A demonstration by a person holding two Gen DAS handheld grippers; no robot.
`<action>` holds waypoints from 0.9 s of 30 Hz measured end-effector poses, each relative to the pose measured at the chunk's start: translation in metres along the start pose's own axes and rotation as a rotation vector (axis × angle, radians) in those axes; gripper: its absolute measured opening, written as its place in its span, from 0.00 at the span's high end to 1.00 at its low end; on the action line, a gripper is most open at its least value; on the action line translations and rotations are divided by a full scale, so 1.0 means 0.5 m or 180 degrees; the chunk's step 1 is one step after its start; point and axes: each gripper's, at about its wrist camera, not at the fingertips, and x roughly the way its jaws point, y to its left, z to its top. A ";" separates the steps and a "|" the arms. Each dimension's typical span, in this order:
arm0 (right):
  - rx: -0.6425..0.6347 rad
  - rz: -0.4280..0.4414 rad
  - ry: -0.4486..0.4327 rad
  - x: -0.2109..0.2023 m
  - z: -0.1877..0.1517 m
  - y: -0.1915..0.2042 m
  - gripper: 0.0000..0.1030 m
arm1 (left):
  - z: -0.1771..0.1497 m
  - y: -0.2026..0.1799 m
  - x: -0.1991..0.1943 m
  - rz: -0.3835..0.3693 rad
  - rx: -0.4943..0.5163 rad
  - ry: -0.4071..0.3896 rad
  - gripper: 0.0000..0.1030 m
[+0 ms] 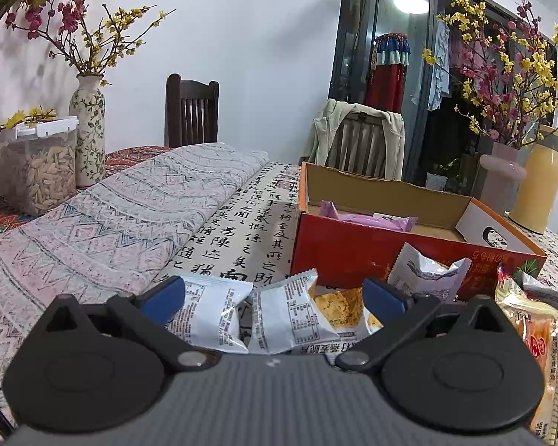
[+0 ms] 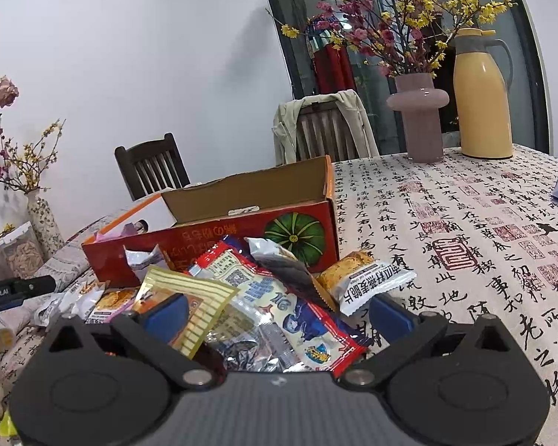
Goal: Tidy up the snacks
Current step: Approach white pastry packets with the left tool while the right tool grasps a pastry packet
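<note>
Two jaws, left view: my left gripper (image 1: 273, 293) stands wide apart, holding nothing, around two white foil snack packets (image 1: 255, 316) on the calligraphy-print tablecloth (image 1: 241, 230).
Left risk: closing may catch both packets at once, or crush the clear-wrapped oat crisp packet (image 1: 340, 308) beside them.
Left hidden: my body covers the packets' near ends; only a purple wrapper (image 1: 368, 219) shows inside the red cardboard pumpkin box (image 1: 353, 260).
Right view: my right gripper (image 2: 279, 314) also gapes empty over a red-edged blue cartoon packet (image 2: 297, 319) and a gold-striped packet (image 2: 193, 297).
Right risk: overlapping slippery wrappers may slide or drag neighbours.
Right hidden: lower pile layers, box interior.
</note>
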 end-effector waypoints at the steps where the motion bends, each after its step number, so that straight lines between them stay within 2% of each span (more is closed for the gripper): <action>1: 0.0001 -0.0003 -0.0001 0.000 0.000 0.000 0.00 | 0.000 0.001 0.000 -0.0001 -0.0006 0.0000 0.00; 7: -0.0002 -0.0096 -0.0067 -0.009 -0.002 0.001 0.00 | 0.000 0.005 0.000 0.0010 -0.0055 0.0003 0.00; 15: -0.0060 -0.0252 -0.0147 -0.065 0.001 -0.018 0.00 | 0.000 0.008 0.002 0.0004 -0.0094 0.0023 0.00; 23: -0.0287 -0.0505 0.0068 -0.050 0.020 -0.040 0.00 | 0.001 0.011 0.000 -0.0019 -0.0129 0.0003 0.00; 25: -0.0361 -0.0523 0.0092 -0.038 0.032 -0.041 0.03 | 0.001 0.012 -0.001 -0.0017 -0.0130 -0.0006 0.00; 27: -0.0488 -0.0572 0.0153 -0.019 0.046 -0.041 0.11 | 0.001 0.012 -0.001 -0.0013 -0.0131 -0.0006 0.00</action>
